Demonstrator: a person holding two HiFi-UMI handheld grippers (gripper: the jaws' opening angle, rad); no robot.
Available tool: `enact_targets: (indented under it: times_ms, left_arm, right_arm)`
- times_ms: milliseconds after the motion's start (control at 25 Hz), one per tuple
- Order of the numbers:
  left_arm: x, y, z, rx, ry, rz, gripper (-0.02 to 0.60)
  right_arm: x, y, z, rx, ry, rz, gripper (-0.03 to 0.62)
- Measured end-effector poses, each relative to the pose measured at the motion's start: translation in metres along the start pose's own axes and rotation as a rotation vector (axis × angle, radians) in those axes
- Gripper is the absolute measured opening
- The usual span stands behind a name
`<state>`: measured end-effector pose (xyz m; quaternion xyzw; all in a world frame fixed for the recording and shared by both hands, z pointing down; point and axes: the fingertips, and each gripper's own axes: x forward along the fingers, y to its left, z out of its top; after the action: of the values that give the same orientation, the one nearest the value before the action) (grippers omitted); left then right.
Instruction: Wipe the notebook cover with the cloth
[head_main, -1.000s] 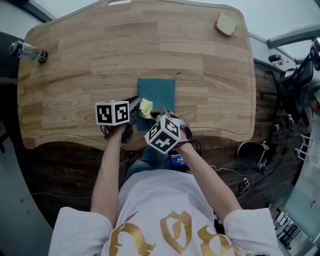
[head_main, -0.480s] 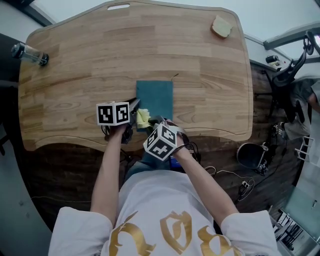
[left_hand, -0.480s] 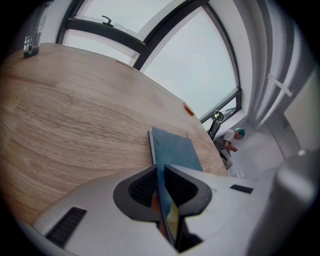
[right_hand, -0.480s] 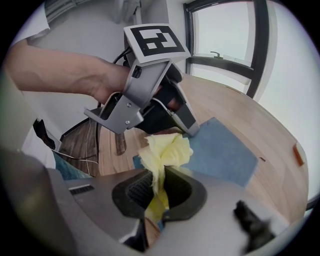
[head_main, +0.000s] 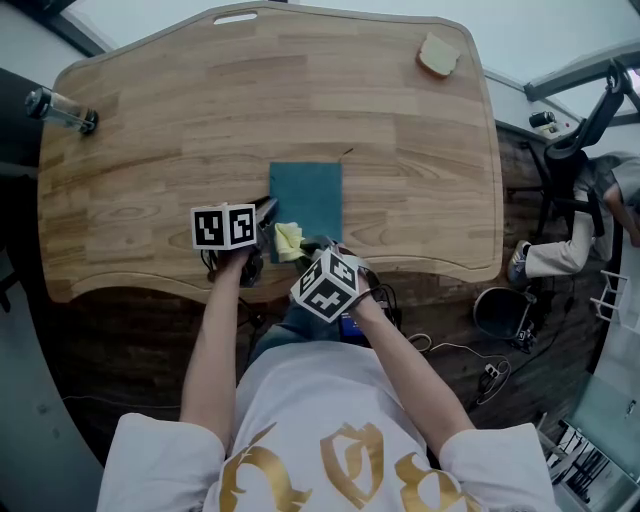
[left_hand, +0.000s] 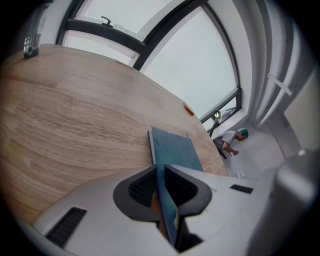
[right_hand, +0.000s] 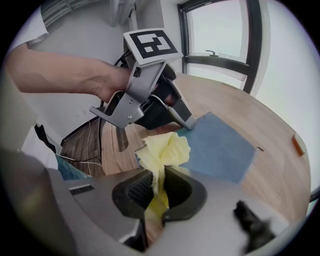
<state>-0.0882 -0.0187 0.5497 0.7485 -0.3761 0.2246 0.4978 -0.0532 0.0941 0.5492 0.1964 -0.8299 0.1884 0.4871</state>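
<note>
On a wooden table (head_main: 150, 130) by big windows (left_hand: 165, 55), the teal notebook (head_main: 308, 195) lies flat, its length running away from the left gripper (left_hand: 161, 187), which pinches its near edge. Just beside, the right gripper (right_hand: 159, 187) clamps the yellow cloth (right_hand: 164, 150).

No readable text; only black-and-white square markers on the left cube (head_main: 224, 227) and right cube (head_main: 326, 285).

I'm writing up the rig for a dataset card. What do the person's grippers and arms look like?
The left gripper and right gripper both have light grey bodies with black ribbed jaw pads. Each carries a white cube printed with black square markers. Dark cables loop beneath them. The person wears a white short-sleeved T-shirt with gold print.
</note>
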Motion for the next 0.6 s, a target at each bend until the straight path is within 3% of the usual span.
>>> enact_targets:
  times_ms: [600]
  left_arm:
    - [-0.002,0.002,0.0,0.006,0.0,0.009,0.057]
  right_arm:
    - [-0.009,-0.022,-0.011,0.118,-0.015,-0.023,0.041]
